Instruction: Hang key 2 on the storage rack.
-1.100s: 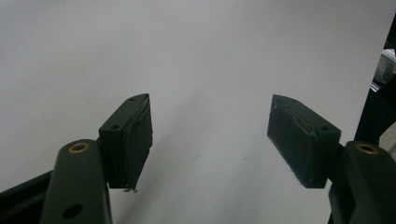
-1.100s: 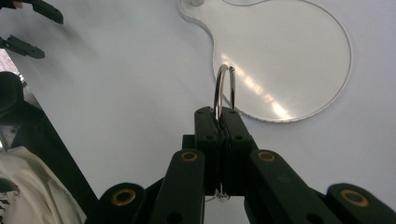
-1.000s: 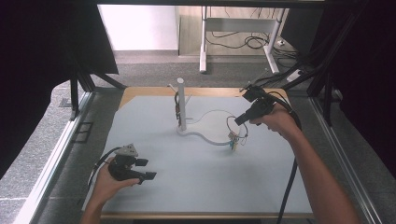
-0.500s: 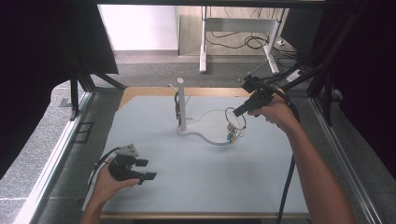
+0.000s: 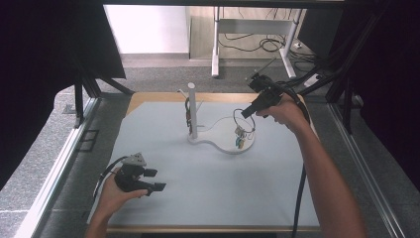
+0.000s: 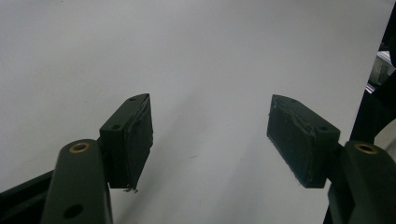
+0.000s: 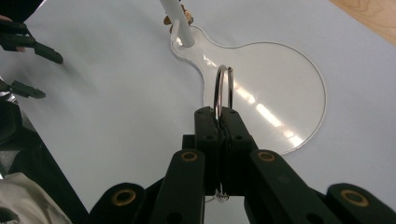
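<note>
The right gripper (image 5: 246,113) — upper right of the high view — is clamped on a key ring (image 7: 222,88), lifted above the clear stand base (image 7: 289,93). The left gripper (image 5: 154,179), lower left, gapes, holding nothing.

No readable text, labels, brand marks, numbers or signs in any view. Nothing legible on the bench (image 5: 208,198), and nothing on the fingers (image 6: 133,135) either.
</note>
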Demonstrator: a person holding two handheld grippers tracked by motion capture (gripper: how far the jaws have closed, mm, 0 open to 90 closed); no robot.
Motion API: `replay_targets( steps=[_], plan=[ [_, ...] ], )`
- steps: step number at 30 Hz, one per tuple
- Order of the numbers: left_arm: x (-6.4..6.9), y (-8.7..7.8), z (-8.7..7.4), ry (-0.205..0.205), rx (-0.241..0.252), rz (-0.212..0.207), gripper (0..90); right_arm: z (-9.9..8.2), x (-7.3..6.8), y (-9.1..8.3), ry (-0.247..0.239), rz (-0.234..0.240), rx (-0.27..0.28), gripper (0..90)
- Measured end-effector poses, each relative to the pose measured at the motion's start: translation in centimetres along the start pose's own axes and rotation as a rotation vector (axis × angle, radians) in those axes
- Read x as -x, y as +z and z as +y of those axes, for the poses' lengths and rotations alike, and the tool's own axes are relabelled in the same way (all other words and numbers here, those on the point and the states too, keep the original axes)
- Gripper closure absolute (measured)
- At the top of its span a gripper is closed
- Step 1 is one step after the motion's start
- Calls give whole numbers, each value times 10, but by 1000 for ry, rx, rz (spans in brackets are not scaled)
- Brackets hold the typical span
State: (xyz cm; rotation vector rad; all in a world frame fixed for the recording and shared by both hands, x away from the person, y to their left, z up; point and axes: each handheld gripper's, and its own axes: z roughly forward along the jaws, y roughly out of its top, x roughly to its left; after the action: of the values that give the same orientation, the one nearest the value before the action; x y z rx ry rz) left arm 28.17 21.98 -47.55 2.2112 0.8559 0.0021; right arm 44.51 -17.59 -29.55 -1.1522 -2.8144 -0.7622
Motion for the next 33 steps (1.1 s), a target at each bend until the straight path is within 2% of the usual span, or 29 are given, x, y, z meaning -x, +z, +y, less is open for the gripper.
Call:
replay_targets(
  steps=[14, 33],
  plan=[
    [-1, 0, 0, 2, -3, -3, 316, 21, -3, 7, -11, -7, -32, 878],
    [-2, 0, 1, 3, -3, -1, 315, 41, -4, 24, -8, -10, -19, 878]
  ],
)
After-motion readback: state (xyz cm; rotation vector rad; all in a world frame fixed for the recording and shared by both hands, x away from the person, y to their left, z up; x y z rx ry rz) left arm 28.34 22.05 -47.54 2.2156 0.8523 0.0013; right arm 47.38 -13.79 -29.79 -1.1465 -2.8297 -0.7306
